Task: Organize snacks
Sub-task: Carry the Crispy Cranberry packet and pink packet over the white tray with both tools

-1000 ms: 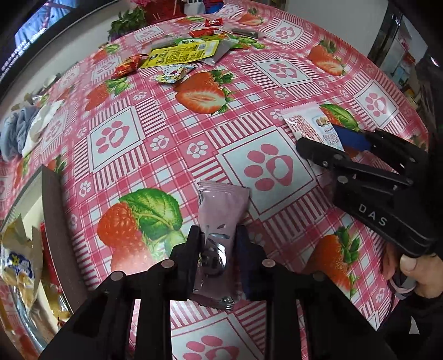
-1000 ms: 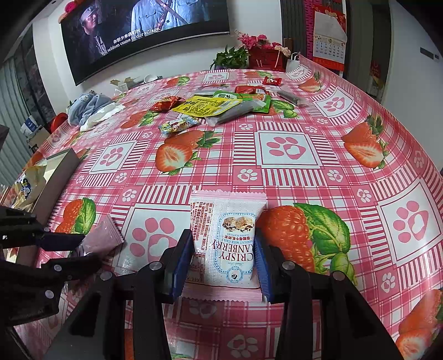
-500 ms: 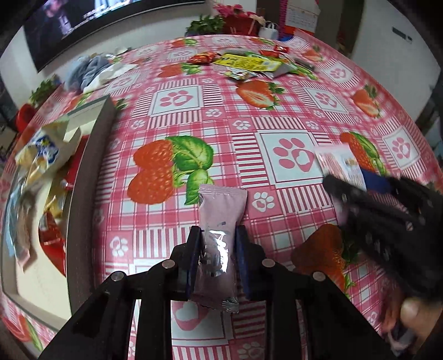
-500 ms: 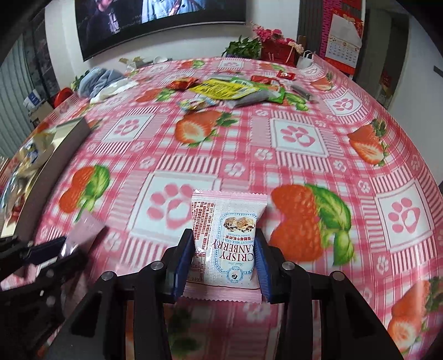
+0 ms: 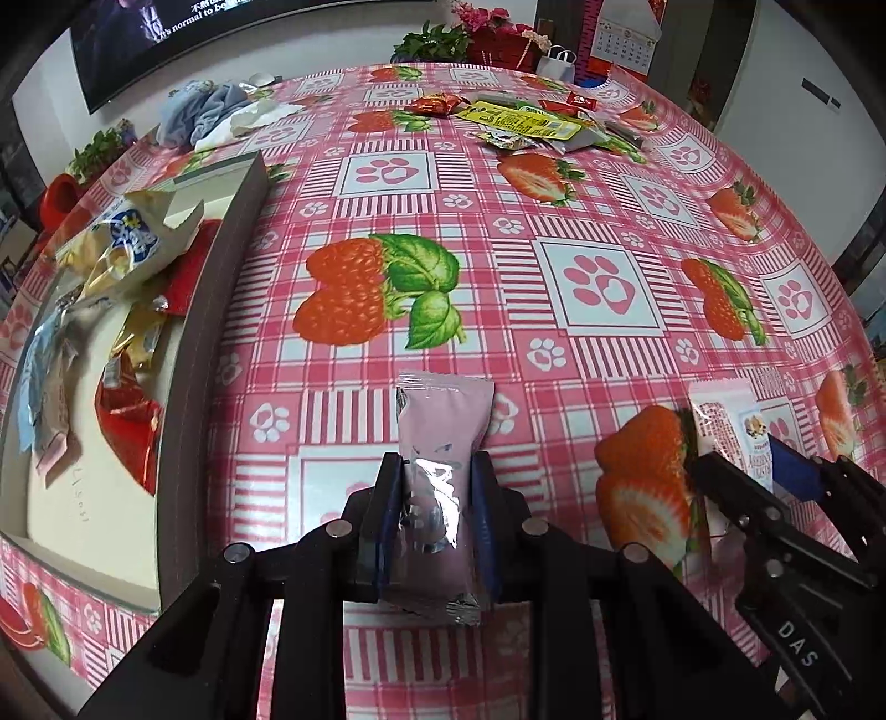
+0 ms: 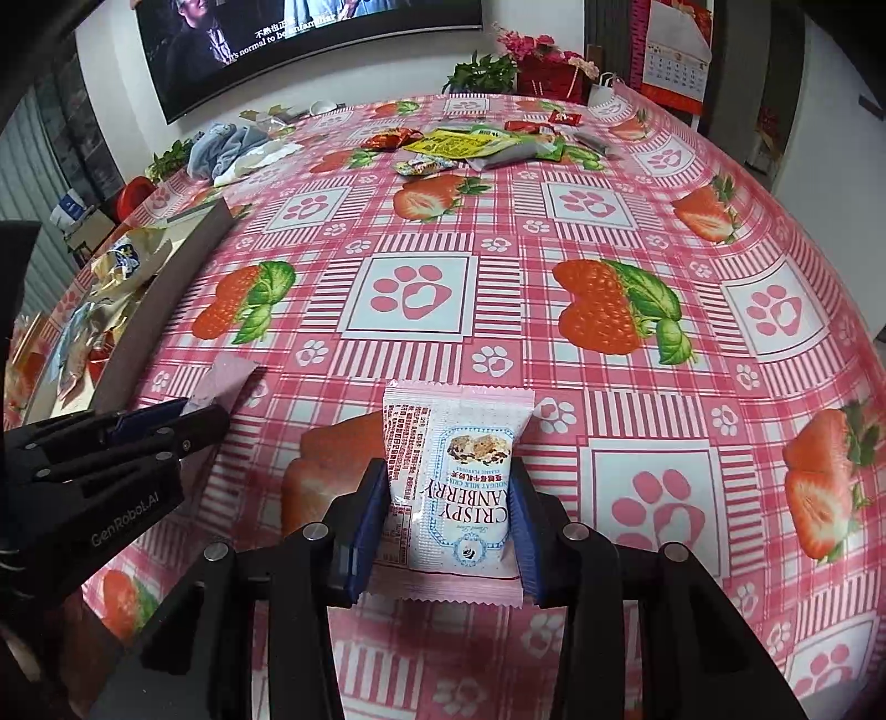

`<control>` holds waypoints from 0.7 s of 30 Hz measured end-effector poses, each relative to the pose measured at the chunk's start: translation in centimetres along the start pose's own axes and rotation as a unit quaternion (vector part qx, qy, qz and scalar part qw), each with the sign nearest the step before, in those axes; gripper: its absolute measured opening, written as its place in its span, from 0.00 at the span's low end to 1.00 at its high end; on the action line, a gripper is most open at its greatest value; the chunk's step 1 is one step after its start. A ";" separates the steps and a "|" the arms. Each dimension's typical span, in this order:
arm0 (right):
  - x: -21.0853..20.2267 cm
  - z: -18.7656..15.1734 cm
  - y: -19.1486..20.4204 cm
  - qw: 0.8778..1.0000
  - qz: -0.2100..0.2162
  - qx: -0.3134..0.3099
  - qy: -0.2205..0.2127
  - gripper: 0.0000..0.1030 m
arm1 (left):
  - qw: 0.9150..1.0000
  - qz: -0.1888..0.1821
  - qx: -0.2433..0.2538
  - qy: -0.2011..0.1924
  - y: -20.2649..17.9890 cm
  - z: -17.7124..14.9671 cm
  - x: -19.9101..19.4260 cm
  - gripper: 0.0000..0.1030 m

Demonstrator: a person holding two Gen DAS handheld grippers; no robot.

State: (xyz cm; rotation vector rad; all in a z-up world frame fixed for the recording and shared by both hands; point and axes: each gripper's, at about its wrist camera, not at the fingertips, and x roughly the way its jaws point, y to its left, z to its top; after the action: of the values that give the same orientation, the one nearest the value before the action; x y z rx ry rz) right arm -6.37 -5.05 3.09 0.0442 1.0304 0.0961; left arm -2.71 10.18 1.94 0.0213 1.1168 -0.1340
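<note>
My left gripper (image 5: 434, 498) is shut on a pale pink snack packet (image 5: 443, 437), held above the strawberry tablecloth. My right gripper (image 6: 448, 509) is shut on a white "Crispy Cranberry" packet (image 6: 459, 471). Each gripper shows in the other's view: the right one (image 5: 775, 476) at lower right with its packet (image 5: 731, 426), the left one (image 6: 160, 421) at lower left with the pink packet (image 6: 221, 376). A dark-walled tray (image 5: 216, 310) holding several snack packets lies left of both grippers. A pile of loose snacks (image 5: 526, 119) sits at the table's far side.
Crumpled blue and white cloth (image 5: 205, 111) lies at the far left of the table. Potted plants and flowers (image 6: 520, 66) stand at the far edge beneath a large screen (image 6: 310, 39). The tablecloth (image 6: 554, 249) between tray and snack pile is bare.
Both grippers have carried their packets leftward across the table, toward the tray. The left view has rolled, so the tray now fills its left side. Both grips are unchanged.
</note>
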 end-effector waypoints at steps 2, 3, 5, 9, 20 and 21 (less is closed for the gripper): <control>-0.7 -0.1 0.5 1.000 0.001 -0.004 -0.004 0.42 | 1.000 -0.003 -0.002 -0.003 0.4 -0.4 -0.5 0.26; -1.0 -0.1 0.9 1.000 0.001 -0.008 -0.006 0.42 | 1.000 -0.004 -0.003 -0.005 0.7 -0.5 -0.9 0.26; -1.4 -0.1 1.5 1.000 0.003 -0.014 -0.008 0.42 | 1.000 -0.006 -0.007 -0.012 1.3 -0.7 -1.6 0.26; -1.8 0.1 3.1 1.000 0.013 -0.028 -0.006 0.42 | 1.000 -0.007 -0.019 -0.023 2.5 -0.9 -2.9 0.26; -3.3 1.7 9.1 0.994 0.074 -0.080 -0.012 0.42 | 0.993 0.036 -0.082 -0.074 8.1 -1.8 -8.1 0.26; -3.2 1.9 9.8 0.993 0.083 -0.087 -0.009 0.42 | 0.992 0.042 -0.090 -0.074 8.7 -1.7 -8.1 0.26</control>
State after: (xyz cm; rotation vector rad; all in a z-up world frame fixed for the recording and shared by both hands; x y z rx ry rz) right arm -6.96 4.43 7.57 -0.0275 0.9955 0.3356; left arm -6.74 19.74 8.01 -0.1007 0.9746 0.0393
